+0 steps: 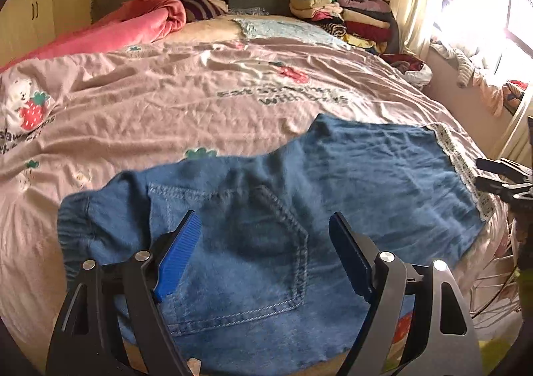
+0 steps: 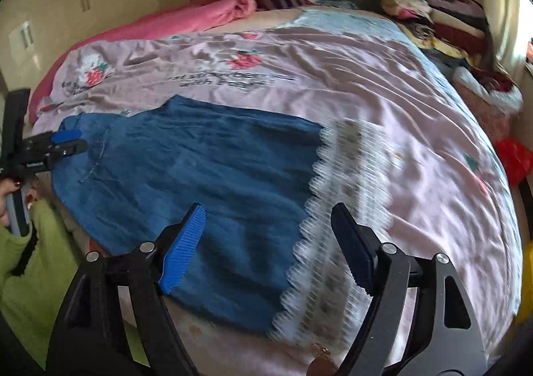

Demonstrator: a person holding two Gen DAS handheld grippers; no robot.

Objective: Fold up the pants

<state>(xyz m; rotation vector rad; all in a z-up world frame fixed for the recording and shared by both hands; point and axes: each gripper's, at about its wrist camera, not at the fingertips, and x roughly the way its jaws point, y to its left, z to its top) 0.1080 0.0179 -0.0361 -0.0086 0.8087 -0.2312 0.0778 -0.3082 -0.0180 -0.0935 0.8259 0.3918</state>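
Note:
Blue denim pants [image 1: 266,209] lie flat across the near edge of the bed, waistband to the left, white lace hem [image 1: 466,169] to the right. My left gripper [image 1: 266,226] is open and empty above the back pocket [image 1: 260,252]. My right gripper [image 2: 268,219] is open and empty above the lace hem [image 2: 339,209] end of the pants [image 2: 200,176]. Each gripper shows in the other's view, the right [image 1: 499,176] at the hem edge, the left [image 2: 66,142] at the waistband.
The bed has a pink strawberry-print cover [image 1: 200,92]. A pink blanket [image 1: 133,22] lies at the headboard. A stack of folded clothes [image 1: 349,12] sits at the far right corner. A bright window [image 1: 483,9] is at the right. A red bag [image 2: 513,156] sits beside the bed.

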